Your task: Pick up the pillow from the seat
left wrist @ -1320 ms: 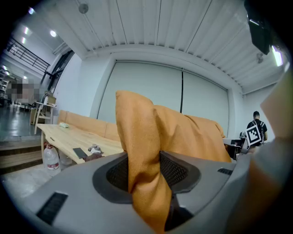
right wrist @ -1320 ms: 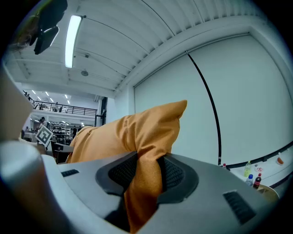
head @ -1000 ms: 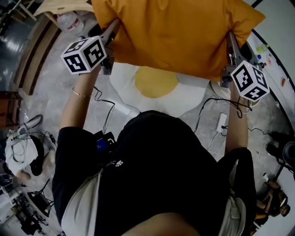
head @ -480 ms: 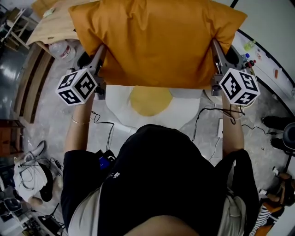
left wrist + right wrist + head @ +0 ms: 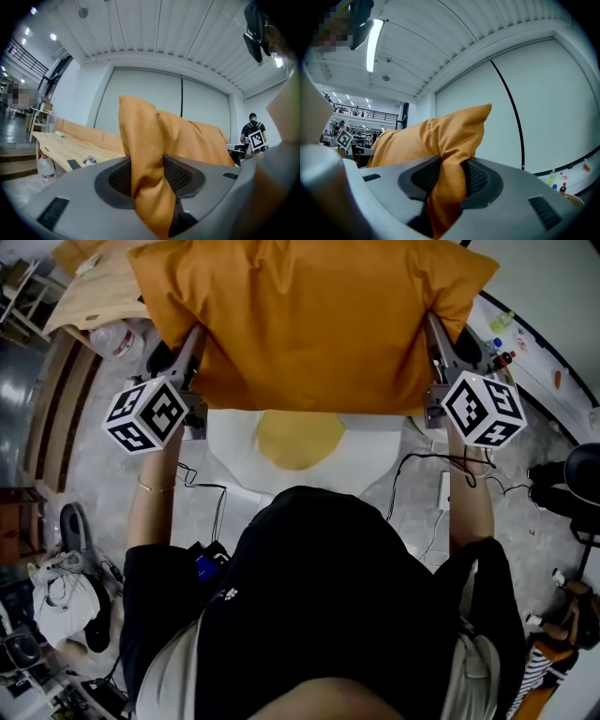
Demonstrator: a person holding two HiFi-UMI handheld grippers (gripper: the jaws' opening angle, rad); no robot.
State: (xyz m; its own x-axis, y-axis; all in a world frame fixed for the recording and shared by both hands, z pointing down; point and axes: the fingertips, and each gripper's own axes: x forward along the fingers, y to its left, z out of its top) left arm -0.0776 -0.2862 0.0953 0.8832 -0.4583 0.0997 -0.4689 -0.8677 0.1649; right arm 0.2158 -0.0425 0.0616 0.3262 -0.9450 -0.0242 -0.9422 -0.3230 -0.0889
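- The orange pillow [image 5: 309, 324] hangs clear above the seat [image 5: 380, 442], spread flat between both grippers.
- The left gripper [image 5: 149, 180] is clenched on the pillow's left edge, with cloth bunched between its jaws.
- The right gripper [image 5: 449, 180] is clenched likewise on the pillow's right edge.
- Judgement: the opposite-edge grips share the load and stop the soft pillow folding. The lift off the seat appears complete.

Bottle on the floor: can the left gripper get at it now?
Probably not: the left gripper is shut on the edge of the pillow, so it would have to let go before taking the bottle.
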